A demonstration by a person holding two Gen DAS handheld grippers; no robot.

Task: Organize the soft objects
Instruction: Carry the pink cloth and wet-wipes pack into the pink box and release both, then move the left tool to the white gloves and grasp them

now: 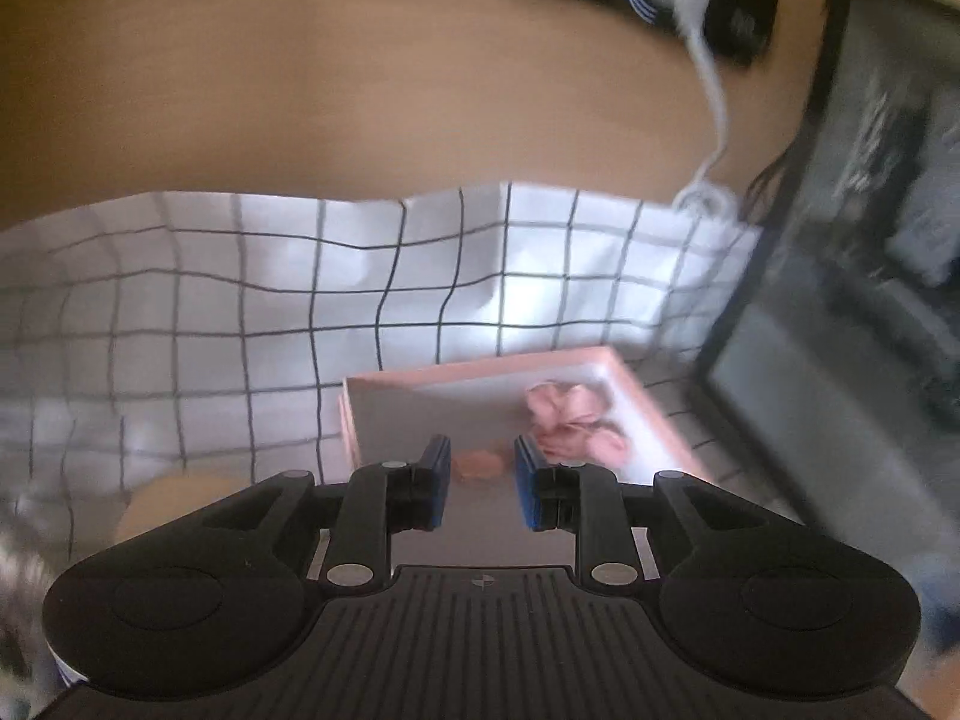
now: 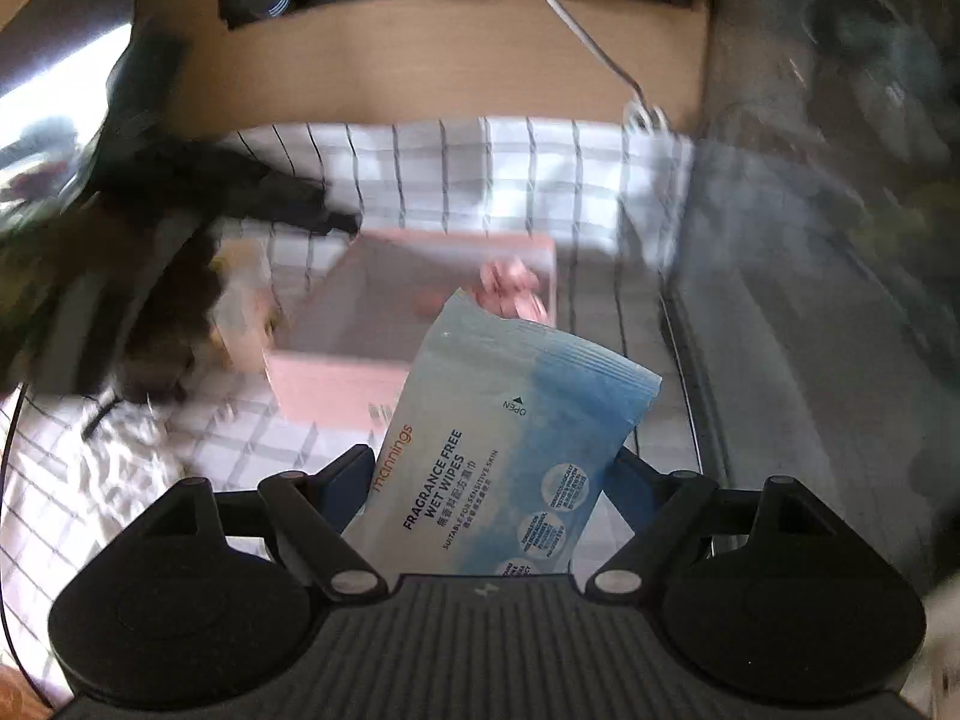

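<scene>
A shallow pink box [image 1: 480, 369] lies on a white cloth with a black grid [image 1: 240, 300]. A crumpled pink soft item [image 1: 570, 426] sits at its right side, with a small peach piece [image 1: 478, 464] near it. My left gripper [image 1: 480, 483] hovers over the box's near edge, its jaws a little apart and nothing between them. In the right wrist view my right gripper [image 2: 489, 468] is shut on a blue and white pack of wet wipes [image 2: 510, 450], held just in front of the pink box [image 2: 336, 384]. The pink soft item [image 2: 510, 291] shows past the pack's top.
The wooden table [image 1: 360, 90] carries a black power strip [image 1: 738, 18] at the back, with a white plug and cable [image 1: 714, 102]. A dark screen-like panel [image 1: 840, 300] borders the cloth on the right. A blurred dark shape [image 2: 270, 198] and something brown [image 2: 180, 312] lie left of the box.
</scene>
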